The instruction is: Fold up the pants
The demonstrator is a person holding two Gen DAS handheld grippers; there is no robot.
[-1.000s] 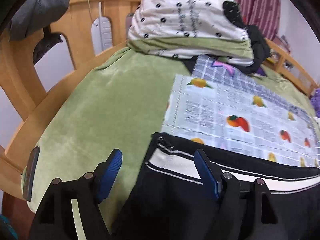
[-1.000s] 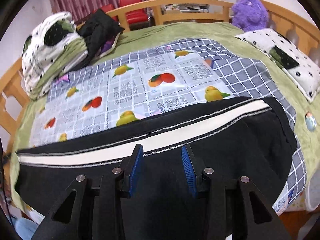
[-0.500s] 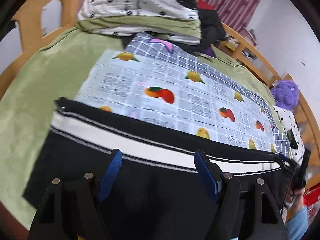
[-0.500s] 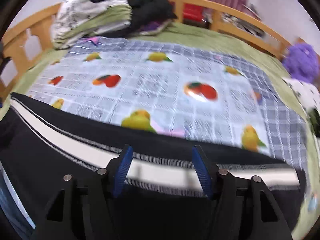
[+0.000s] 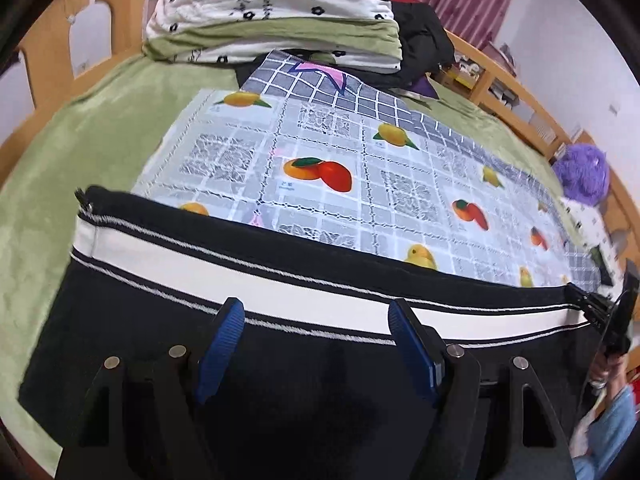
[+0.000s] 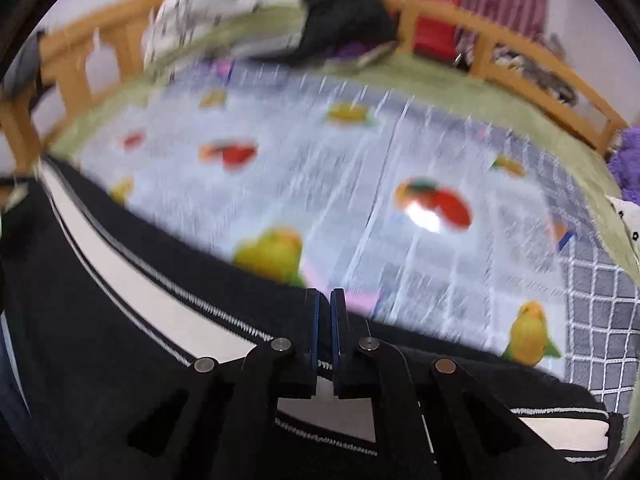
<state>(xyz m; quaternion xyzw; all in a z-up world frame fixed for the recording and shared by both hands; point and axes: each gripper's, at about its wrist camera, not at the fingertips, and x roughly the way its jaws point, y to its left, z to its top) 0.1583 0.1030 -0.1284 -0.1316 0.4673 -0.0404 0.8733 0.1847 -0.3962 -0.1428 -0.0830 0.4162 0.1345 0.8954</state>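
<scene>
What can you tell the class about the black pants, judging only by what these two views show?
The black pants are soft knit fabric with a broad white side stripe edged by thin white lines. They lie flat and lengthwise across the near edge of the fruit-print cloth, one end reaching onto the green blanket. The left gripper hangs open above them; the right gripper is shut at their far edge.

Both grippers, the left gripper (image 5: 316, 344) and the right gripper (image 6: 325, 320), were matte black, angular frames with round silver screws and ribbed blue pads on their fingers (image 5: 222, 342). A light blue denim sleeve (image 5: 608, 436) showed at far right.
</scene>
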